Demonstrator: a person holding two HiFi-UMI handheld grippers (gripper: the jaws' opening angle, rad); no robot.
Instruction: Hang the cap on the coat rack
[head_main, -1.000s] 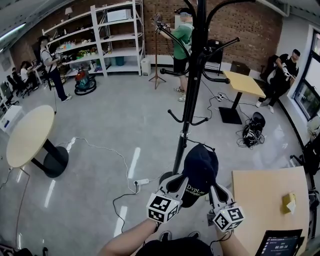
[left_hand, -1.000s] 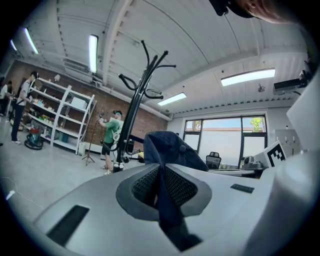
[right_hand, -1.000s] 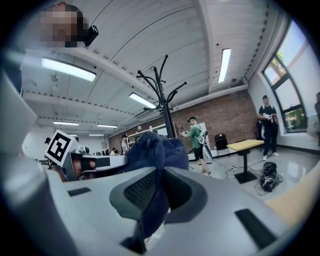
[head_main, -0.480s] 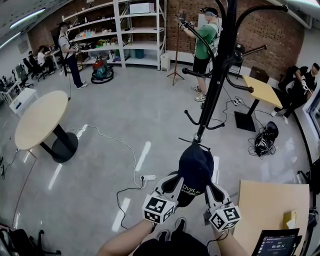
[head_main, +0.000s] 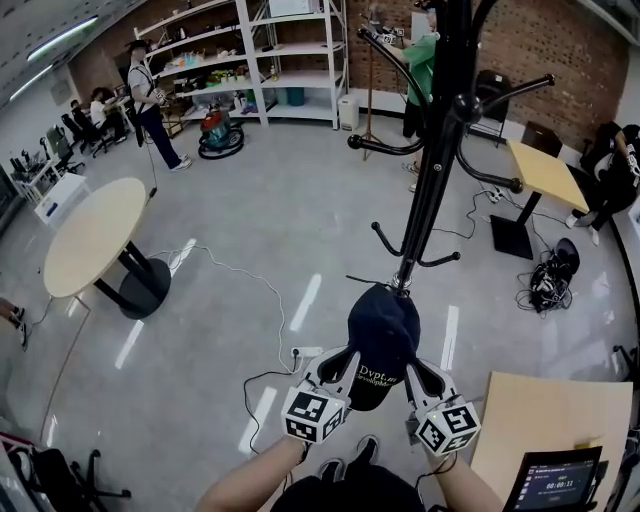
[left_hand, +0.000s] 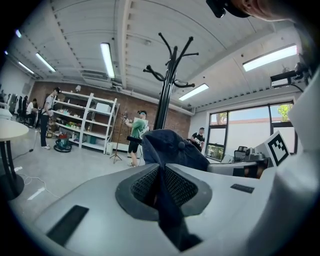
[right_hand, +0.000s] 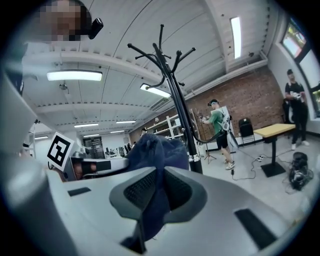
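Both grippers are clamped on the cap: the left gripper (head_main: 343, 362) has its jaws nearly together with a fold of dark blue cloth squeezed between the ribbed pads, and the right gripper (head_main: 418, 374) pinches the opposite side of the brim end in the same way. Between them the cap (head_main: 383, 330) hangs in the air, crown pointing away from the person, white lettering showing on the near side. It is not on any hook. From the head view its crown lies just in front of the lower part of the black coat rack (head_main: 437, 170), below the lowest pair of curled hooks (head_main: 385, 240); the longer arms branch out higher on the pole. From each gripper view the rack rises behind the bunched cloth, its top prongs spread against the ceiling. On the grey floor (head_main: 250, 200) a white cable (head_main: 235, 280) runs to a power strip (head_main: 304, 352) near the left gripper. A round table (head_main: 90, 235) stands toward the left side of the floor, white shelves (head_main: 250, 60) line the far brick wall, and a person in a green shirt (head_main: 422, 58) stands beyond the rack. A wooden desk (head_main: 550, 415) with a dark screen (head_main: 555, 486) is at the near right.
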